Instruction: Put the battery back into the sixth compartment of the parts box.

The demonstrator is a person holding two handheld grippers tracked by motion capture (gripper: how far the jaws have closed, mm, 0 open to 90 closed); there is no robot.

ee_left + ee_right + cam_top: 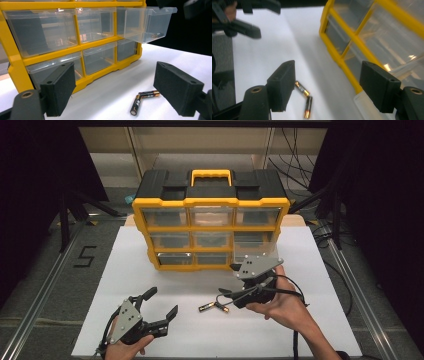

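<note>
Batteries (pixel 214 307) are seen lying on the white tabletop (pixel 150 270), two of them, black with copper-coloured ends, set end to end at an angle so that they form a shallow bend. They are placed in front of the yellow and black drawer cabinet (pixel 210 222), between the two hands, and are touched by neither pair of tongs.

In the high view the right tongs (pixel 227 295) are held low over the tabletop just beside the batteries, on their right, and are pointed towards them; the jaws are spread apart and nothing is gripped between them. In the right gripper view the batteries (pixel 304 100) are seen between and beyond the two black jaws, nearer the left one.

The left tongs (pixel 162 304) are held near the front edge of the tabletop, well apart from the batteries, with the jaws wide open and empty. In the left gripper view the batteries (pixel 142 101) are seen on the white surface ahead, closer to the right jaw.

One clear drawer (pixel 146 23) on the cabinet's right side is pulled out of its slot, and a third battery (pixel 157 35) is seen lying inside it at the bottom. The other clear drawers are pushed in. A yellow carrying handle (pixel 211 176) is fitted on top of the cabinet.
</note>
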